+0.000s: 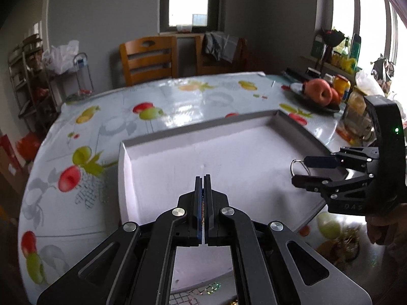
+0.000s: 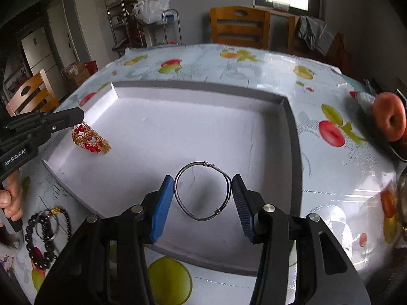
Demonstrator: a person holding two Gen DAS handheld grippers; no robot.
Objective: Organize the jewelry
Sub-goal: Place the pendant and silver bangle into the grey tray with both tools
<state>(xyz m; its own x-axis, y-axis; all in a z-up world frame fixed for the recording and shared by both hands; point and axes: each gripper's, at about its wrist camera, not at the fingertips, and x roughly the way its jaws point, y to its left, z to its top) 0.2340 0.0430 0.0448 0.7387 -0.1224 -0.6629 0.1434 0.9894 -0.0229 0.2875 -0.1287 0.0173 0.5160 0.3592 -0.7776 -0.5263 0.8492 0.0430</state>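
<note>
A shallow white tray (image 2: 290,117) lies on the fruit-print table; it also shows in the left wrist view (image 1: 297,124). My right gripper (image 2: 203,190) is shut on a silver wire bangle (image 2: 203,164), held between its blue pads above the tray floor. In the left wrist view the right gripper (image 1: 300,169) holds the bangle (image 1: 293,165) at the tray's right side. My left gripper (image 1: 203,180) is shut on a gold chain piece with red beads (image 2: 89,139), which hangs from the left gripper (image 2: 80,118) over the tray's left part.
A dark bead bracelet and a thin bangle (image 2: 47,231) lie on the table left of the tray. A plate of apples (image 1: 320,92) and jars stand at the right. Wooden chairs (image 1: 148,58) stand behind the table.
</note>
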